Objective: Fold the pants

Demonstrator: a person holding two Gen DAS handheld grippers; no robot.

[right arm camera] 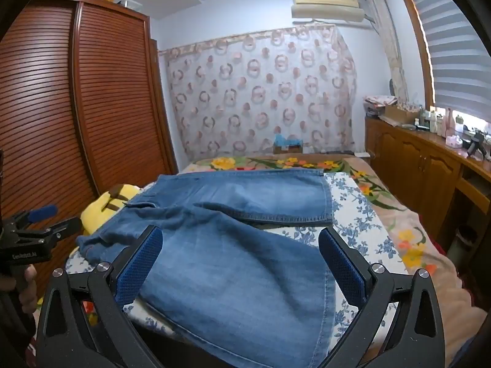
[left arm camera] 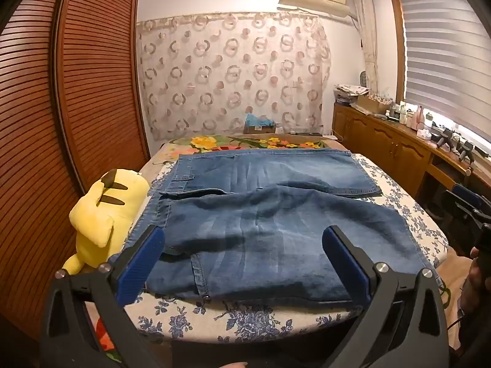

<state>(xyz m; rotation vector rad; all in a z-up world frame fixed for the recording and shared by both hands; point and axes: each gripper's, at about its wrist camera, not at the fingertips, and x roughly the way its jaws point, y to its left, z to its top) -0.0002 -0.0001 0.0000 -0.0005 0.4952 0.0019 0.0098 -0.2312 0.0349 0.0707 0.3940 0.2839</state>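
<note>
The pants (left arm camera: 264, 214), blue denim with wide legs, lie spread on the bed (left arm camera: 245, 316) over a blue-flowered cover, one leg flat toward the far side and the near leg rumpled and slewed across toward the front edge. The left claw (left arm camera: 245, 254) hovers over the near leg's upper part, its blue pads wide apart and holding nothing; the right claw (right arm camera: 242, 260) hangs likewise over the near leg's lower part toward the hem, jaws spread and empty. This looks like the very start of the fold: the cloth is laid out but neither claw has taken hold. The next move likely calls for each claw to come down on an edge of the near leg, one near the waist and one near the hem, pinch a single layer, and carry it over the far leg so the two match. A yellow plush toy (left arm camera: 104, 211) lies just beside the waist end. In the right wrist view the other tool's body bears small white lettering (right arm camera: 24, 255), too blurred to read with confidence.
</note>
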